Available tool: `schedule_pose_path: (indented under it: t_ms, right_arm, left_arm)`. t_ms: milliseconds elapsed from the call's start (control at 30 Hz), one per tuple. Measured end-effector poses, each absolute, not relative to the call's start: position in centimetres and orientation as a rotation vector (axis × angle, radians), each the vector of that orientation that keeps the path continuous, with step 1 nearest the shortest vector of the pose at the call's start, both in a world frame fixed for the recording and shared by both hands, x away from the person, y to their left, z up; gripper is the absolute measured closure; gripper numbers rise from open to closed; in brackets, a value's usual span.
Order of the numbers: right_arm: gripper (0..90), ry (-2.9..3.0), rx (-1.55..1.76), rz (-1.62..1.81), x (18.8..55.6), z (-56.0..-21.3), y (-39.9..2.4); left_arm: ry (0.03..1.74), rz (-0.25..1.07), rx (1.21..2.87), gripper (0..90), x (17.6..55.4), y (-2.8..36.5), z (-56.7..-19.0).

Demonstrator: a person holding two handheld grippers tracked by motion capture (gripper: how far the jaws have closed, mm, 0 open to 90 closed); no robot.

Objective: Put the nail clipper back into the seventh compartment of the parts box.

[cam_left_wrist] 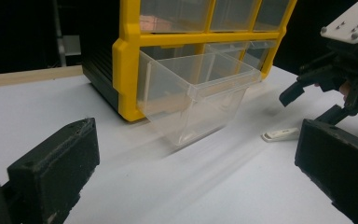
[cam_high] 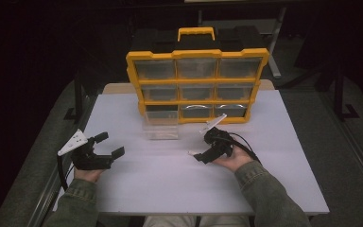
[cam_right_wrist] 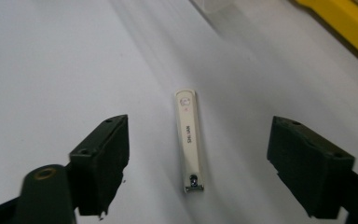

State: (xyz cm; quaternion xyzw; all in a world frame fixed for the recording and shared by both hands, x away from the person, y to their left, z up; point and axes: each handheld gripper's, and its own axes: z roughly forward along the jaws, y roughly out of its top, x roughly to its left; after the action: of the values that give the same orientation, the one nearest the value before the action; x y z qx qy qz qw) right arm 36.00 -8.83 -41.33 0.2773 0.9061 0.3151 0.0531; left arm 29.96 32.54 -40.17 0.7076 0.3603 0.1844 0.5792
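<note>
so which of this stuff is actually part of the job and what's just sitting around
Likely in play:
- nail clipper, between the open right hand-held gripper jaws
- pulled-out clear drawer
- yellow organizer

Idle:
- left hand-held gripper, open
- closed drawers
- table

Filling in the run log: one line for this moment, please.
left hand-held gripper open, idle | right hand-held gripper open over nail clipper | bottom-left drawer pulled out

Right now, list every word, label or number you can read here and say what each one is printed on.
Small dark lettering along the body of the white nail clipper: it seems to read "SHI UAN", but it is too blurred to be sure.
A round mark near the clipper's far end: too small to read.
The yellow organizer, its clear drawers and both grippers carry no legible text.
</note>
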Motion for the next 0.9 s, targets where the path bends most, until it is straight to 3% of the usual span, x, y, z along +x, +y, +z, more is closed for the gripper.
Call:
schedule_pose_path:
  t_ms: [467,900]
  right_arm:
    - [40.8,2.804,0.862,0.919,36.5,-42.2,-8.4]
    - [66.2,2.831,0.868,0.85,36.6,-42.9,-7.9]
  left_arm:
    - [0.841,0.43,1.654,0.0,30.0,32.5,-40.2]
    - [0.839,0.424,1.652,0.0,30.0,32.5,-40.2]
